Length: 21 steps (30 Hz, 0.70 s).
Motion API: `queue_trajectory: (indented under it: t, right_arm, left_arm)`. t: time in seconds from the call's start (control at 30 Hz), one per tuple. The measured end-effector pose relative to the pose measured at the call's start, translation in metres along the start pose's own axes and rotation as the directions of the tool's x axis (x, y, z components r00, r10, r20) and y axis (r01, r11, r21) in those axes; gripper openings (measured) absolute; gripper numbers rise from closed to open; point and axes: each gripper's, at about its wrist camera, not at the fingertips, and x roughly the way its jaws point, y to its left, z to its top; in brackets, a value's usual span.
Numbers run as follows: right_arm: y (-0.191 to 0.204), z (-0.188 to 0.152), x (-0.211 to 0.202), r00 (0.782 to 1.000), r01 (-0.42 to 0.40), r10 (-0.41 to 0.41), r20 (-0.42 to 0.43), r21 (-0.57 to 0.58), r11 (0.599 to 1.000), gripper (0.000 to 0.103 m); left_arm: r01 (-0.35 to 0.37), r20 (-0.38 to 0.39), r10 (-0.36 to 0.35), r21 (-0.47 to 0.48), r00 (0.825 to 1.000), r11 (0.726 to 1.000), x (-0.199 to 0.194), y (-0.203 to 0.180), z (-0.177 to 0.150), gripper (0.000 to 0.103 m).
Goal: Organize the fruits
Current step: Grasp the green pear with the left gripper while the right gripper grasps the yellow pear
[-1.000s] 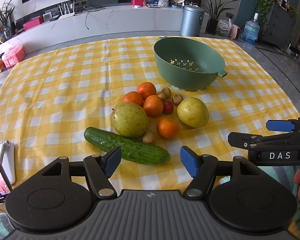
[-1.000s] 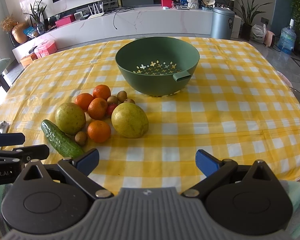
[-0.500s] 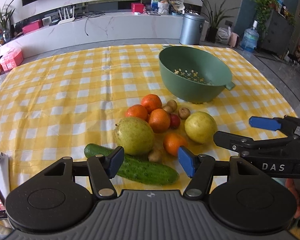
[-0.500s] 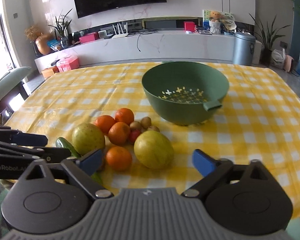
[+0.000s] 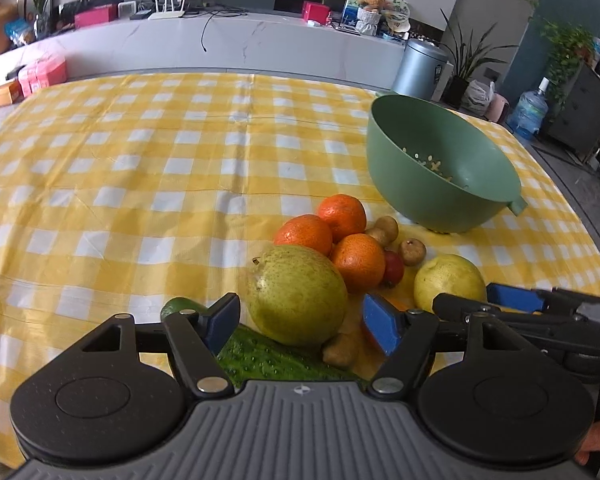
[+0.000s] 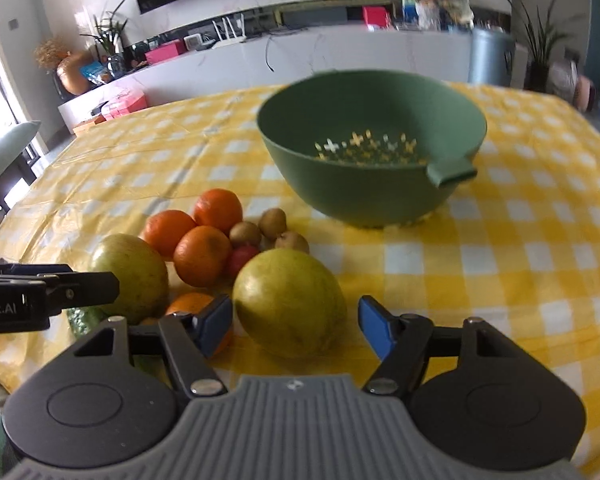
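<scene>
A pile of fruit lies on the yellow checked tablecloth (image 5: 140,168). In the left wrist view my left gripper (image 5: 300,322) is open with a yellow-green pear (image 5: 296,294) between its blue pads, above a cucumber (image 5: 268,360). Three oranges (image 5: 358,262), small brown fruits (image 5: 412,250) and a red fruit (image 5: 394,268) lie behind. In the right wrist view my right gripper (image 6: 294,322) is open around a second yellow pear (image 6: 290,304). The green colander bowl (image 6: 374,184) stands behind, empty.
The right gripper shows in the left wrist view (image 5: 512,300) close beside the left one. A grey bin (image 5: 420,68), a white counter (image 5: 220,44) and plants stand beyond the table's far edge. A fourth orange (image 6: 188,304) lies by the right gripper's left pad.
Both grippers have moved forward and down toward the fruit pile. Each now has a pear between its open pads. The fruits have not moved.
</scene>
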Motion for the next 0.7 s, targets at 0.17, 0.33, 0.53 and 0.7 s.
queue_trajectory:
  t: [0.17, 0.33, 0.53, 0.7]
  right_arm:
    - [-0.003, 0.000, 0.006, 0.999, -0.034, 0.034, 0.001, 0.035, 0.999, 0.067]
    - [-0.002, 0.001, 0.009, 0.999, -0.049, 0.049, 0.004, 0.037, 0.998, 0.067]
    - [-0.001, 0.001, 0.016, 0.999, -0.043, 0.043, -0.014, 0.038, 0.998, 0.067]
    - [-0.001, 0.002, 0.016, 0.999, -0.034, 0.034, -0.011, 0.036, 0.999, 0.065]
  left_arm:
    - [0.006, -0.008, -0.006, -0.005, 1.000, 1.000, 0.009, 0.002, 0.003, 0.084]
    - [0.025, -0.028, -0.026, -0.031, 0.999, 0.999, 0.018, 0.006, 0.004, 0.084]
    - [0.024, -0.044, -0.025, -0.040, 0.999, 0.999, 0.025, 0.007, 0.006, 0.082]
    - [0.031, -0.047, -0.033, -0.043, 0.998, 0.999, 0.024, 0.008, 0.007, 0.075]
